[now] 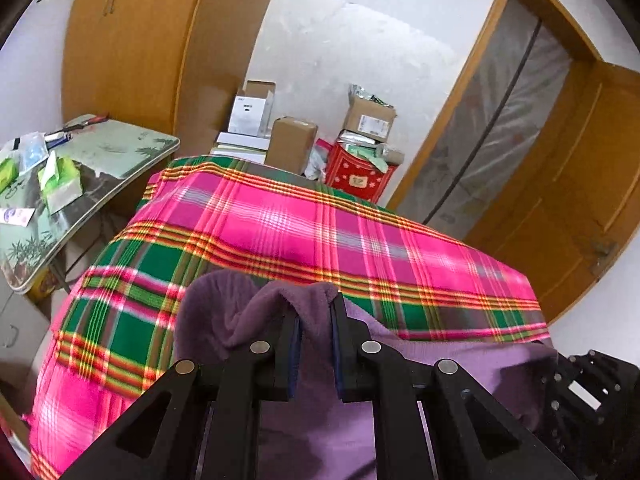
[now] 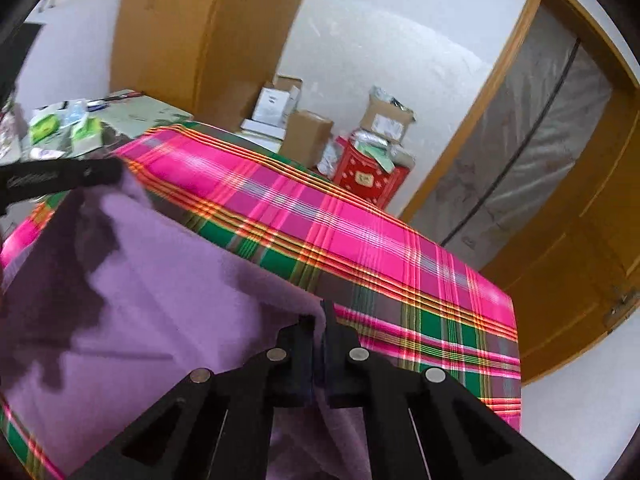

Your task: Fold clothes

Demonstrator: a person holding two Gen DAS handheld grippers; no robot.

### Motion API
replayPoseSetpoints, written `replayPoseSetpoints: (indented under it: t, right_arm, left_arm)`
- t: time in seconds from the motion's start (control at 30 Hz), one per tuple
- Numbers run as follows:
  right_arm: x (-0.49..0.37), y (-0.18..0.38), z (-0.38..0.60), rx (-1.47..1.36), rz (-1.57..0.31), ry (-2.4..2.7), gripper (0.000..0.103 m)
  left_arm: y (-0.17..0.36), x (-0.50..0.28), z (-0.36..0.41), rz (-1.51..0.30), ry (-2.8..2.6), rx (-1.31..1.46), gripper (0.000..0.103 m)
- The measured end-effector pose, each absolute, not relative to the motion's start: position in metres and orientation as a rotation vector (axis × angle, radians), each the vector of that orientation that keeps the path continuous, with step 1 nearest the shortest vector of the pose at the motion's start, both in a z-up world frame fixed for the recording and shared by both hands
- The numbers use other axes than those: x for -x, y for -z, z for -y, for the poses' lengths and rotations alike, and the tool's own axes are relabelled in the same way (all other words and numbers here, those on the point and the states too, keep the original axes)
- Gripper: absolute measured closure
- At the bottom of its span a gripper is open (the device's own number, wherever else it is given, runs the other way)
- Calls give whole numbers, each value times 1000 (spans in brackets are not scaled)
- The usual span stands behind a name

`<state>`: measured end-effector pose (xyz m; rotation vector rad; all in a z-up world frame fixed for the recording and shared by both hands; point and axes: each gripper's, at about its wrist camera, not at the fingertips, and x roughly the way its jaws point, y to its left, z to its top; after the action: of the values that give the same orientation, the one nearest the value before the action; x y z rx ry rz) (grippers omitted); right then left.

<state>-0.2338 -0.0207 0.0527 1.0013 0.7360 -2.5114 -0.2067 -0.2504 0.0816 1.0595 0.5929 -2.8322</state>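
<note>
Pink-and-green plaid cloth (image 1: 280, 232) covers the counter, above whose near edge both level, forward-pointing tongs pinch the purple garment (image 2: 152, 280): left tongs (image 1: 314, 320) clamp a fleecy fold, right tongs (image 2: 319, 316) grip its edge.
</note>
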Motion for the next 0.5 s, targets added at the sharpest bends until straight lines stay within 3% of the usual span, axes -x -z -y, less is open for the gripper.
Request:
replayPoseSetpoints:
  t: [0.2,0.5]
  right_arm:
    - [272,-38,57,-1029,-937,2532,100]
    - [300,-19,76,-1104,-973,2562,100]
  left_arm:
    - [-74,237,256,-545,2782,-1097,90]
    - [-68,260,270,-546,2768,-1132,88]
